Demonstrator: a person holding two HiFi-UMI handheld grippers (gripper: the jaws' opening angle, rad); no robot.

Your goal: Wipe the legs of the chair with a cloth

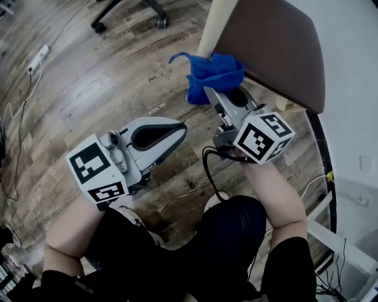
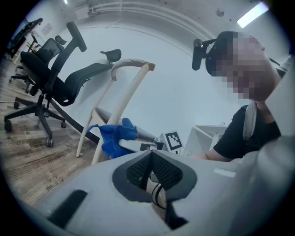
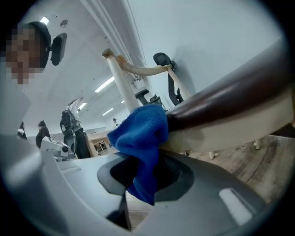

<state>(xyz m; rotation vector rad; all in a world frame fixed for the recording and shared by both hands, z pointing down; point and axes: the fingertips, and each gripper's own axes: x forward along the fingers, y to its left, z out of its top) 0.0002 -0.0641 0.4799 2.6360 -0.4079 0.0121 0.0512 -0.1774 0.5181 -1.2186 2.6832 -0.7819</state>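
The chair (image 1: 277, 47) has a brown seat and cream wooden legs. In the head view its leg (image 1: 214, 26) rises at the top centre. My right gripper (image 1: 214, 97) is shut on a blue cloth (image 1: 211, 75), and the cloth is pressed against that leg just under the seat edge. In the right gripper view the blue cloth (image 3: 140, 138) bunches out of the jaws against the chair frame (image 3: 230, 124). My left gripper (image 1: 177, 131) hangs lower left over the floor, shut with nothing in it. The left gripper view shows the cream leg (image 2: 122, 108) and the cloth (image 2: 115, 138).
Wood-plank floor (image 1: 88, 88) lies below. A black office chair base (image 1: 127, 15) stands at the top; another office chair (image 2: 50, 78) shows in the left gripper view. A power strip with cable (image 1: 35, 59) lies at the left. My knees (image 1: 177, 248) are at the bottom.
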